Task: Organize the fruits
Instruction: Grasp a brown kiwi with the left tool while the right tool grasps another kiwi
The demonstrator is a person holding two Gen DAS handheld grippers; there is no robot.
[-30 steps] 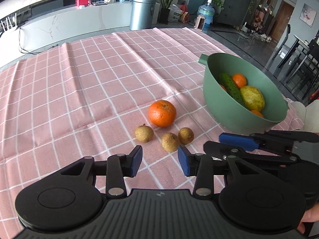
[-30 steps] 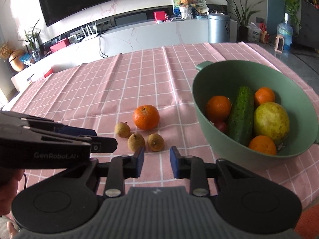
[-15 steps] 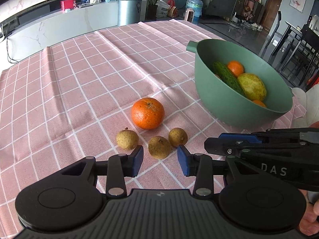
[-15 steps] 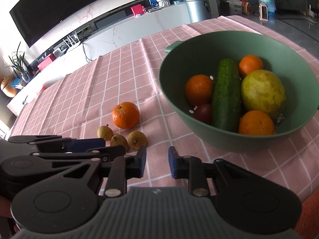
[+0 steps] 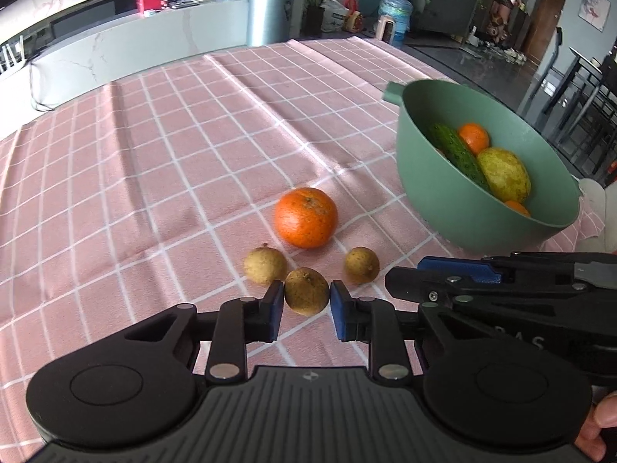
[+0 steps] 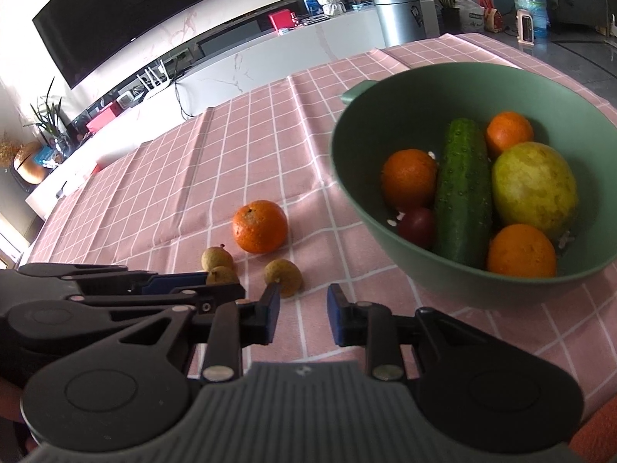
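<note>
Left wrist view: the left claw (image 5: 307,310) sits low over the worktop with its blue pads (image 5: 339,316) apart, one on each side of the middle longan (image 5: 306,290). The pads stand just beside the fruit's flanks, and whether they touch its skin cannot be told. A second longan (image 5: 265,265) lies just to the left of it, and a third longan (image 5: 361,265) lies a little to the right, apart from the other two. Beyond the three, a loose orange (image 5: 306,217) rests on the pink checked tablecloth (image 5: 154,162). To the right the right claw (image 5: 401,276) reaches in side-on, close to the third longan.

From the right wrist view, the right claw (image 6: 300,312) hangs with its fingers spread and nothing between them. Its left fingertip is just beside the third longan (image 6: 283,277). The left claw (image 6: 231,289) comes in from the left edge and covers most of the middle longan (image 6: 220,274).

Farther right stands the green bowl (image 6: 354,162), resting on the cloth. It holds a cucumber (image 6: 462,193), a large yellow-green fruit (image 6: 534,187), three oranges (image 6: 408,177) and a small dark red fruit (image 6: 416,225). Beyond the worktop are a long white cabinet (image 6: 270,65) and a metal bin (image 6: 401,19).
</note>
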